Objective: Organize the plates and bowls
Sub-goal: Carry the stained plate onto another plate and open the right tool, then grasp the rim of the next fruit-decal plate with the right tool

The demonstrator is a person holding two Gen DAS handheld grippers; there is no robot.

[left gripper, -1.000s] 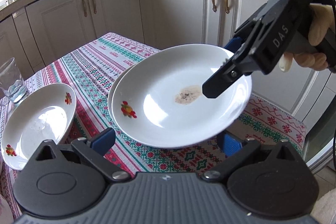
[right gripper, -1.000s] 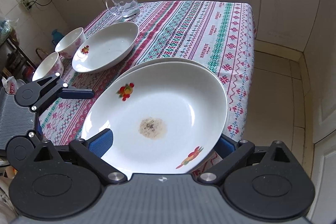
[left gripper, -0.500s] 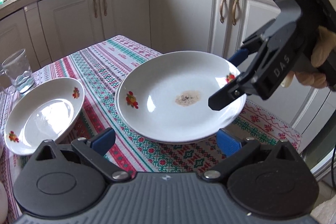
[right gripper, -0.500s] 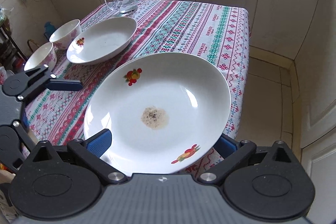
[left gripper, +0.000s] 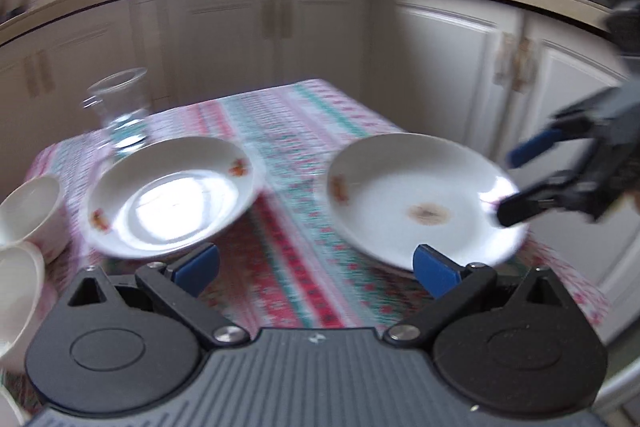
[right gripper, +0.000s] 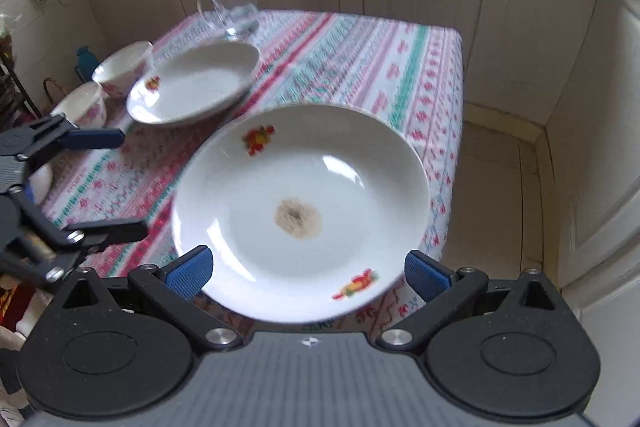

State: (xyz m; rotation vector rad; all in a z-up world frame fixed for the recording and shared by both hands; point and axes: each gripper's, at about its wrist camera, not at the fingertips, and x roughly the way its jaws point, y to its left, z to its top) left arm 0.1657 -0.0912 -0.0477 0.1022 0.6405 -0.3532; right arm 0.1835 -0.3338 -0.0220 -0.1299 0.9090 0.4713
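At the bench's [right gripper: 360, 51] right edge: stained plate [right gripper: 300, 203], lying between the spread fingers of the right claw [right gripper: 306, 269]; open wide, gripping nothing; in the left view one finger overlaps the rim, contact impossible to tell; possibly a second rim under it, too blurred to say.

Further left on the bench: clean plate [left gripper: 172, 195], well apart from the stained one; glass [left gripper: 120, 111] just behind it; two bowls [right gripper: 124, 67] beside it at the far-left edge.

Left claw [left gripper: 316, 267] also open and empty, aimed at the gap between the two plates, nearer the clean one.

Risks, judged from this:
- stained plate close to the edge above bare floor [right gripper: 500, 187]; a sideways nudge from an open finger likely to push it off; breakage;
- glazed rim smooth and sloped; a shallow pinch on it likely to slip, plate tipping out once lifted;
- both views smeared, so probably fast motion; overshoot by the left claw could knock the clean plate into the glass or bowls, glass tipping;
- both claws near the same plate; collision possible if both close in;
- stain [right gripper: 298, 219] in the middle; stacking this plate with the clean one would soil it; better kept on top or apart.
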